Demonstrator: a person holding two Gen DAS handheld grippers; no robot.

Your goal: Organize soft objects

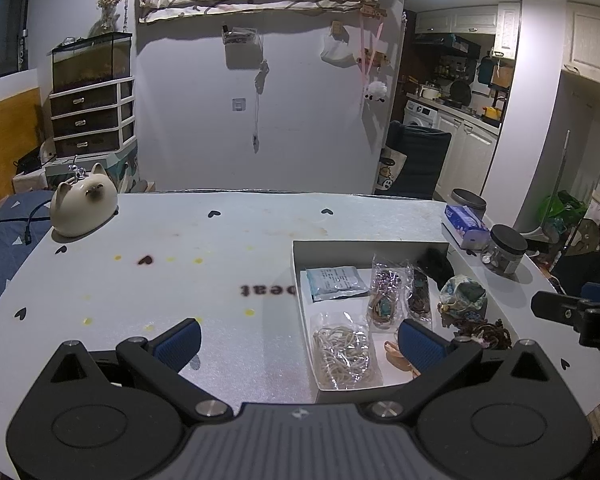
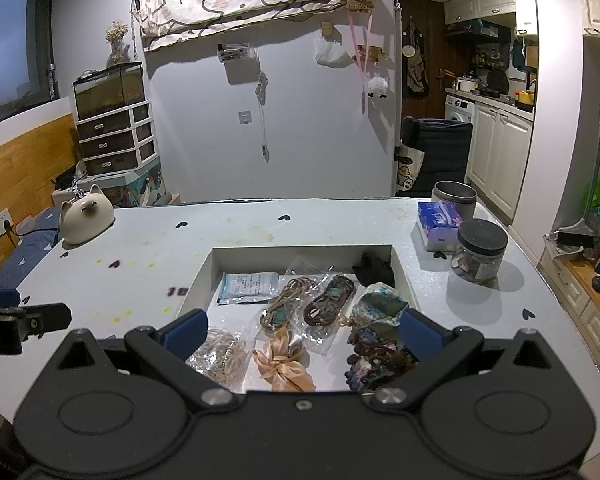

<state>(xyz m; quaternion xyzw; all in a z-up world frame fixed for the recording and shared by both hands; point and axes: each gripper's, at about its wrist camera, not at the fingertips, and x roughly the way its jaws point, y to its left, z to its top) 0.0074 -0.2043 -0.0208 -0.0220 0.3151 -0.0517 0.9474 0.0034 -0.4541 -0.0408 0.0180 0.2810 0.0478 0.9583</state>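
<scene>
Both grippers, left point(image 1: 298, 340) and right point(image 2: 304, 330), hover with jaws released, empty. Hair ties point(image 2: 374, 354) overhang the box's point(image 2: 300, 251) lower-right rim; a careless nudge could spill them onto the counter point(image 1: 172, 272).

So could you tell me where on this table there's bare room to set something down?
The widest free patch lies between the cat figurine and the white box. It is crowded inside the box and along the right edge by the tissue pack and jar.

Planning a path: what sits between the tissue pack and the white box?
Nothing: bare tabletop separates the tissue pack from the white box, seen in the right wrist view.
</scene>
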